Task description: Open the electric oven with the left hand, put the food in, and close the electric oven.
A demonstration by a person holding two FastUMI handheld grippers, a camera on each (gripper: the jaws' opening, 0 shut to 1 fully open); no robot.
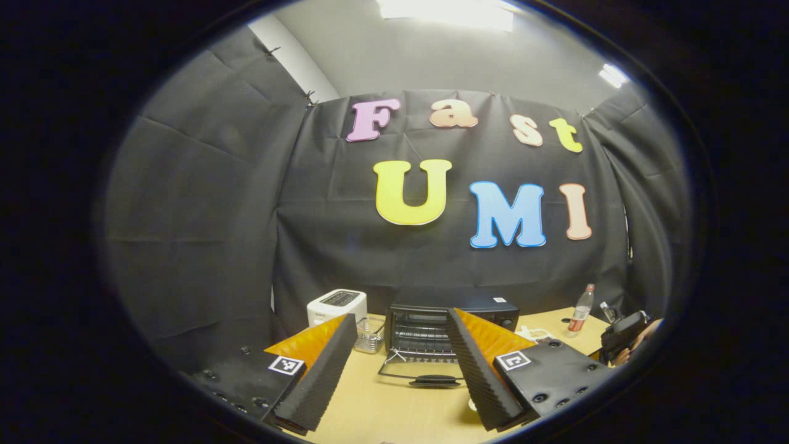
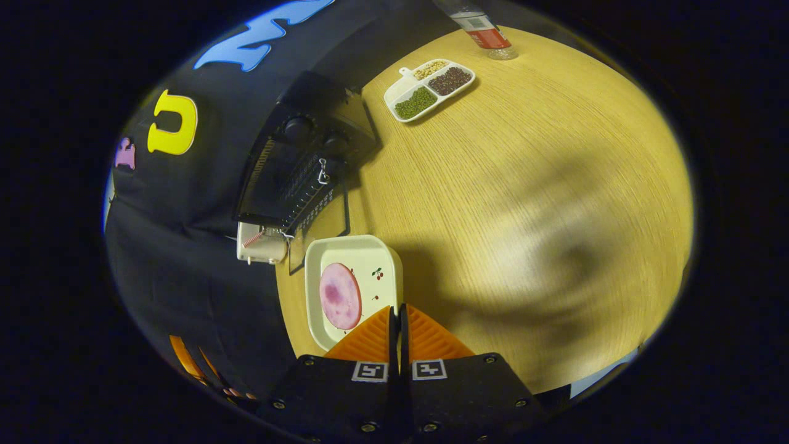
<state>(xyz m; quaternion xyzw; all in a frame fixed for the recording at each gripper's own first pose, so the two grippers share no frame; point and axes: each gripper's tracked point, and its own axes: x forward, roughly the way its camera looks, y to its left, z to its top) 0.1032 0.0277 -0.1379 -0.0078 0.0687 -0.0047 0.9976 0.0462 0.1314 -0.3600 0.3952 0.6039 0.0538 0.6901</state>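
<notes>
The black electric oven point(image 1: 453, 320) stands at the back of the wooden table, its door point(image 1: 431, 377) folded down flat and the rack inside showing. My left gripper point(image 1: 400, 316) hovers open in front of it, with nothing between its fingers. In the right gripper view, my right gripper point(image 2: 397, 311) is shut on the near rim of a white square plate point(image 2: 370, 262) carrying a round pink slice of meat point(image 2: 339, 296). The plate sits just in front of the oven point(image 2: 302, 154) and its lowered glass door point(image 2: 320, 225).
A white toaster point(image 1: 337, 306) and a small clear basket point(image 1: 370, 336) stand left of the oven. A divided tray of beans point(image 2: 429, 89) and a plastic bottle point(image 2: 484, 31) lie to its right. The other gripper and a hand point(image 1: 625, 339) show at the far right.
</notes>
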